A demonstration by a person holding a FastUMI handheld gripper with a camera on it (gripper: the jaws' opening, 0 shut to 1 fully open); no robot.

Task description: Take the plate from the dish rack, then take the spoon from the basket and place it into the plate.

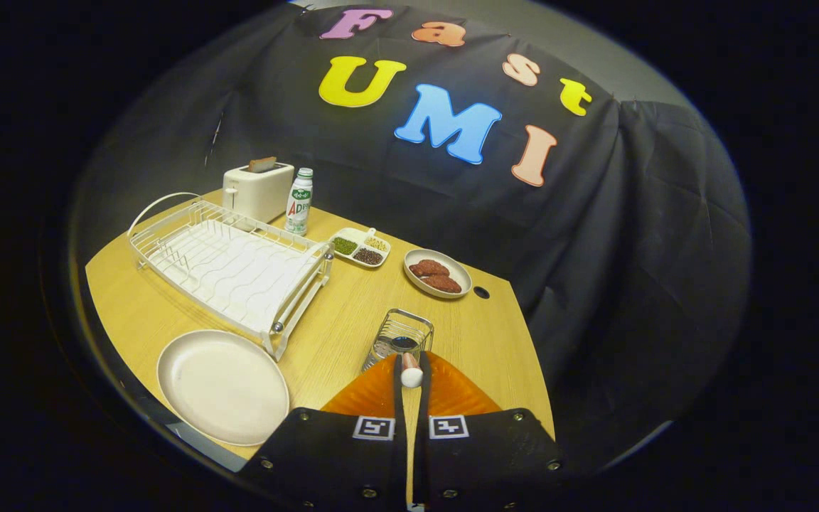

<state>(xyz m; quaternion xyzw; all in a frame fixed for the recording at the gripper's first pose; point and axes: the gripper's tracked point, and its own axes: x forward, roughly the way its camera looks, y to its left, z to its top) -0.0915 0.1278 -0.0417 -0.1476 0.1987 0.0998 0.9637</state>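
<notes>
gripper view | jaws of the gripper (410, 370) clenched on the spoon (411, 375) handle, low centre, just above the basket (400, 338) | plate (223, 386) flat on worktop (352, 320), lower left, beside empty dish rack (232, 267) | toaster (258, 190) and bottle (299, 201) upper left | food dish (437, 273) centre

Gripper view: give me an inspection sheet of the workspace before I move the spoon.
Surface: wooden table, with a round hole near the far edge.
Job's things: plate flat on the table beside the dish rack; spoon handle pinched between the tool's fingers, above the wire basket.
Clutter: toaster with bread, bottle, divided dish of grains, bowl of brown food.
Grippers: tool shut on the spoon.
Cables: nothing seen.
Surroundings: black cloth wall.
</notes>
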